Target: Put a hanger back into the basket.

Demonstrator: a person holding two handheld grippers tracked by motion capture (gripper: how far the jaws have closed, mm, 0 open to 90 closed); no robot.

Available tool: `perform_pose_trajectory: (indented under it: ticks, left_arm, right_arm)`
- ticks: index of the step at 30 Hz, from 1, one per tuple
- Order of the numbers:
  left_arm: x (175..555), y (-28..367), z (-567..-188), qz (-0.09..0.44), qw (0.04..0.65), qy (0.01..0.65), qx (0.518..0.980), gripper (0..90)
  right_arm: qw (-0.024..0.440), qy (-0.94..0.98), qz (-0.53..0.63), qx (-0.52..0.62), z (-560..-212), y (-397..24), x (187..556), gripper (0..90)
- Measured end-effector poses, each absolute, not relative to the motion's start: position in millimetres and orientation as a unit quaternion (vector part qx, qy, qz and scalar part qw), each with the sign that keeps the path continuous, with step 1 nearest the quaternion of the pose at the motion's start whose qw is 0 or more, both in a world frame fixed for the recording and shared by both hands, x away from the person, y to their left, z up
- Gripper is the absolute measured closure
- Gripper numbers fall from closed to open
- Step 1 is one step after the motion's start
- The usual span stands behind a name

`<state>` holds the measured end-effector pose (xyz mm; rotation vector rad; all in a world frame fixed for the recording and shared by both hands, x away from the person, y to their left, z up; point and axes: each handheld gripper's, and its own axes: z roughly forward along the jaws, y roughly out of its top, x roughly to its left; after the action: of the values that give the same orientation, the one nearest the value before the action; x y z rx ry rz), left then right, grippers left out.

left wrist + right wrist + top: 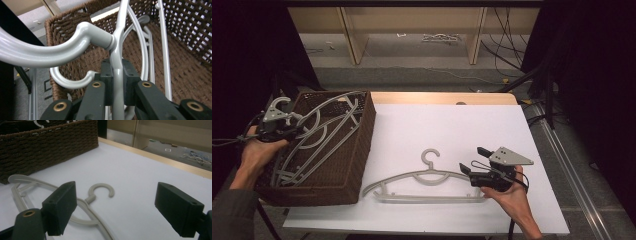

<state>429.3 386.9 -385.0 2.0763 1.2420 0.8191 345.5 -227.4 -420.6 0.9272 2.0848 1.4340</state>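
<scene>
- The grey hanger [117,75] is pinched between my left gripper [274,127]'s jaws, gripped on its neck just under the hook, which curls off to the left of the pads; its shoulders run ahead of the jaws, down into the wicker basket [362,150].
- More hangers [150,50] already lie in there, beyond the jaws and a little to their right (easy to snag on).
- To do this well, I judge I should keep the pinch firm, lower the hanger flat alongside the others, and only then let go.
- My right gripper [473,161]'s jaws are spread wide with nothing between the pads; the pale hanger [100,192] lies on the white table [452,125] just ahead of them, its hook between the two pads.
- For that one, I'd close on the neck.
</scene>
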Motion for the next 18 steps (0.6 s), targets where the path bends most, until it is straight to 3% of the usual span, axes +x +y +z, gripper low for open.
perform_pose_trajectory:
  ticks: [18]
  left_arm:
    - [440,368,-411,0.280,0.255,0.460,0.803,80.8]
  right_arm:
    - [0.230,0.755,0.517,0.331,-421,-227,346,18.4]
